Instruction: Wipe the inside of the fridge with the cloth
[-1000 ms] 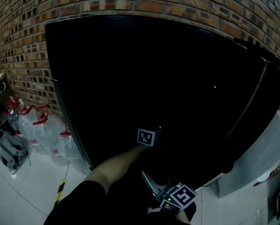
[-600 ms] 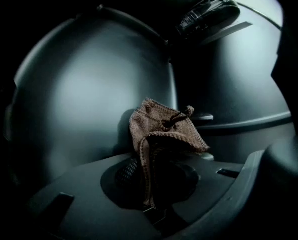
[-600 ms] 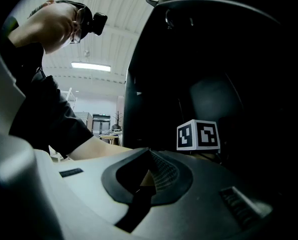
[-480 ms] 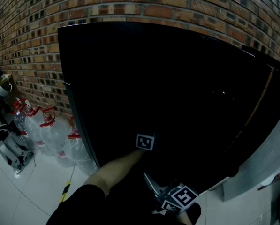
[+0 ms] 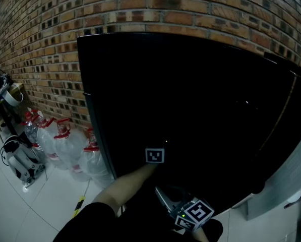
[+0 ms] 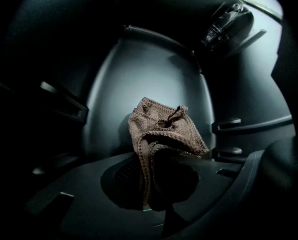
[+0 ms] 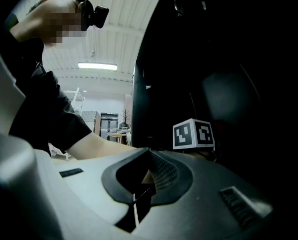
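Note:
The black fridge fills the head view, and its inside is too dark to read there. My left arm reaches into it; only the left gripper's marker cube shows. In the left gripper view the left gripper is shut on a brown knitted cloth, which bunches up from the jaws in front of the fridge's pale back wall. The right gripper hangs low outside the fridge. In its own view the right gripper is shut with nothing in it, and the left cube sits ahead.
Shelf rails line the fridge's side walls and a round knob sits top right. Large water bottles with red caps stand left of the fridge by the brick wall. A black-and-white device lies on the tiled floor.
The head view has swung left, so the fridge sits further right and more floor shows. The left gripper's cube has slid slightly down and left. The right gripper has barely moved.

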Tool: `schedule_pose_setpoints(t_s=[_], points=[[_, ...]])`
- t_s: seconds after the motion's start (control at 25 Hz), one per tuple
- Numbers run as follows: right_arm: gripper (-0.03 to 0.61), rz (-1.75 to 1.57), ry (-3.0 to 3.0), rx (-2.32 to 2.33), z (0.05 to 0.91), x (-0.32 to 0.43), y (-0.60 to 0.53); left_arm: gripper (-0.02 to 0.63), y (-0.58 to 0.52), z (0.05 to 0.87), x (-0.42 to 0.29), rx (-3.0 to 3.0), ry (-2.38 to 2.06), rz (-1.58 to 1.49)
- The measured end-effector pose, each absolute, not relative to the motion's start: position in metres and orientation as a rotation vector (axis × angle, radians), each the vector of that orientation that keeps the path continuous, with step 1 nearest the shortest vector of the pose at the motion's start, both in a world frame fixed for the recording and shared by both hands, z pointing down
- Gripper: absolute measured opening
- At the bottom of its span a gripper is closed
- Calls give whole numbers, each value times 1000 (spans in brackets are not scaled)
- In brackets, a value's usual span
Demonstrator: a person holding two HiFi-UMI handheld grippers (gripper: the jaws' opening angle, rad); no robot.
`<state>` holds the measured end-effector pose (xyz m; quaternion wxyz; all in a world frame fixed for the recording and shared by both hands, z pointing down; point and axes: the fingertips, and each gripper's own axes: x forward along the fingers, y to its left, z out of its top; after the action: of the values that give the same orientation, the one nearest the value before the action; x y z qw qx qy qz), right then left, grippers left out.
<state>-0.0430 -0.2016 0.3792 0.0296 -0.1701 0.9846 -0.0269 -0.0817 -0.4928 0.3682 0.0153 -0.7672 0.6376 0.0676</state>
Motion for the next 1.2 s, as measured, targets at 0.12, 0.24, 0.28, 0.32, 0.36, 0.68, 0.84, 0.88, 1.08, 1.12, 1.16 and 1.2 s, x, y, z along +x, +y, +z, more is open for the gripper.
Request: schedule_pose_setpoints(t_s=[0.12,0.24,0.28,0.32,0.36,0.68,0.84,0.88,1.08,1.12,1.16,1.2], points=[[5,-73,3046,-523,380,-43,-200,55,-492,372,-99,-2328,2065,197],[5,-63,3046,-529,380,-43,-200,55,-491,374,-116,-2283,2145,205],[5,-61,3045,-527,379,-42,-200,55,-491,374,-120,-2271,2165,208],[5,-57,3044,-522,379,-42,-199,55,-491,375,-123,-2261,2179,208],[5,-51,3045,-512,379,-42,-198,54,-491,375,-124,-2253,2186,202],[5,-44,3035,-500,378,-29,-193,54,-490,377,-131,-2063,2328,114],[5,-59,3015,-523,374,-19,-192,53,-488,379,-141,-1941,2463,110],[5,-62,3008,-526,373,-16,-191,52,-488,379,-143,-1924,2481,103],[5,-74,2991,-539,376,-5,-191,51,-487,381,-149,-1886,2522,102],[5,-73,2988,-543,376,-3,-191,49,-487,382,-149,-1908,2519,120],[5,-72,2985,-544,375,-2,-190,49,-486,383,-148,-1947,2504,134],[5,-72,2981,-541,374,-2,-189,50,-484,386,-143,-2003,2469,132]])
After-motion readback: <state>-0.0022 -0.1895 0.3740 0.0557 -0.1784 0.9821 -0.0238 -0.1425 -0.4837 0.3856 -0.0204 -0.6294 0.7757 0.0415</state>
